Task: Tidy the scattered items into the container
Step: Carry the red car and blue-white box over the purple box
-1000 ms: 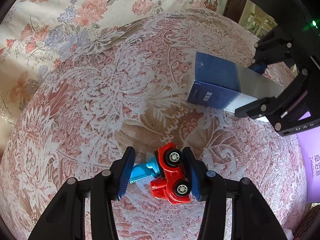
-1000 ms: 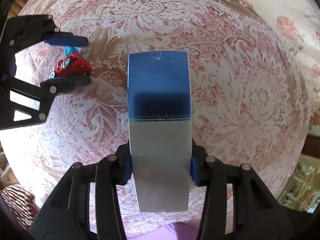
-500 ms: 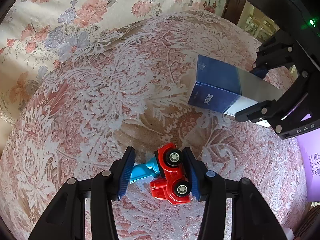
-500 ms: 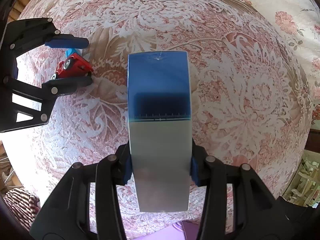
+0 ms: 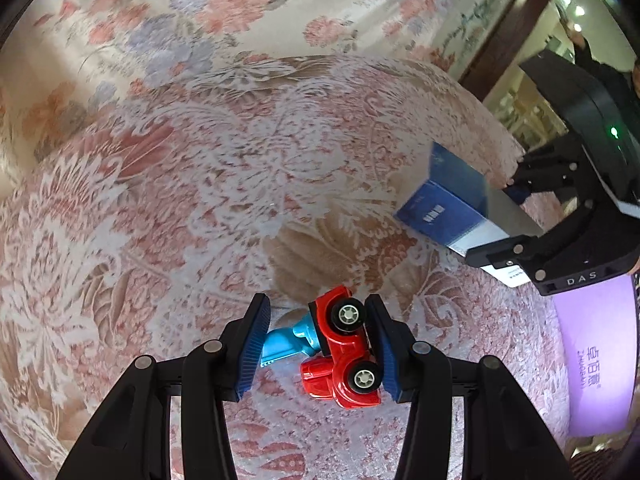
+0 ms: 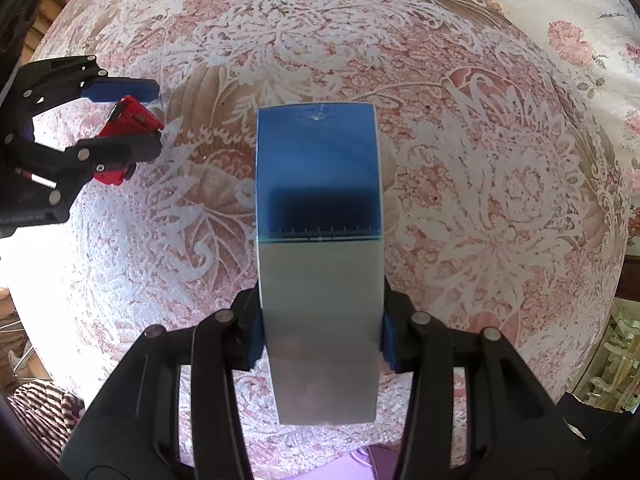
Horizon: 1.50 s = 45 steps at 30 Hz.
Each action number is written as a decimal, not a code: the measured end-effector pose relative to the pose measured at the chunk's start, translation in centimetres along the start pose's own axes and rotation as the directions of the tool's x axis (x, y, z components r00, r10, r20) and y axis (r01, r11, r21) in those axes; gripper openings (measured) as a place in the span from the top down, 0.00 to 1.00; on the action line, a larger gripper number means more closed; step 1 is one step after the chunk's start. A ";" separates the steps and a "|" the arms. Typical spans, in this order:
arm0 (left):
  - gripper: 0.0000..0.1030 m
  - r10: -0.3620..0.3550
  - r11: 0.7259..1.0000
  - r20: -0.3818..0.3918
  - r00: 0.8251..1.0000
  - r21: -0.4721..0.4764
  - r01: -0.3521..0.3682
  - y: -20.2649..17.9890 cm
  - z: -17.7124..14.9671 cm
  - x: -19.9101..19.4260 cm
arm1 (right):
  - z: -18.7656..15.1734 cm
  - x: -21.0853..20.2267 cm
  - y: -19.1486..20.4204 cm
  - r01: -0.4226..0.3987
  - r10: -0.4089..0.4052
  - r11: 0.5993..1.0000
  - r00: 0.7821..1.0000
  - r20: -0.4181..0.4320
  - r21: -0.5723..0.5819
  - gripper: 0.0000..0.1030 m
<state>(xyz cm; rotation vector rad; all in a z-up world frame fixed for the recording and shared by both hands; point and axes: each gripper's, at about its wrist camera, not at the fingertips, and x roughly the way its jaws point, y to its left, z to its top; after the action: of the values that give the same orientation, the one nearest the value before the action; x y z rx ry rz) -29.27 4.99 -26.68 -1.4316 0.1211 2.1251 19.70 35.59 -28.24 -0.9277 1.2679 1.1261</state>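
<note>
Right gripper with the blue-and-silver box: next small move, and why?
Probably carry it toward the purple container and hold it over the opening. The right gripper is already shut on the blue-and-silver box, which hangs clear of the floral cloth. The container lies just beside that gripper in the left wrist view. Its opening is mostly out of frame, so align before releasing.

Both your wrist cameras look steeply down, close over the patterned tabletop (image 5: pixel 224 208), each catching the other hand's gripper at its edge.

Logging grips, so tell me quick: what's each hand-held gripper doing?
Left hand-held gripper: shut on the toy car.
Right hand-held gripper: shut on the box.
</note>
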 end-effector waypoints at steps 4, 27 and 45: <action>0.53 0.003 1.000 -0.003 1.000 0.018 -0.003 -0.9 0.4 0.3 | 0.1 -0.5 -0.7 -0.012 0.012 1.000 1.000 0.010 0.016 0.53; 0.53 -0.007 0.999 0.045 0.999 0.039 0.005 -4.0 1.4 -2.6 | -2.5 -8.7 -1.6 -0.056 0.046 0.996 0.989 0.138 0.072 0.53; 0.53 -0.087 0.983 0.120 0.989 0.170 0.065 -13.2 3.1 -9.9 | -9.3 -16.1 -3.8 -0.100 0.034 0.970 0.959 0.281 0.223 0.53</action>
<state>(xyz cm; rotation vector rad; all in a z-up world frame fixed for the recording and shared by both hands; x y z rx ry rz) -22.63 13.20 -13.60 -1.1833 0.1869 2.0847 21.86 23.84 -13.53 -0.5334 1.1785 1.0881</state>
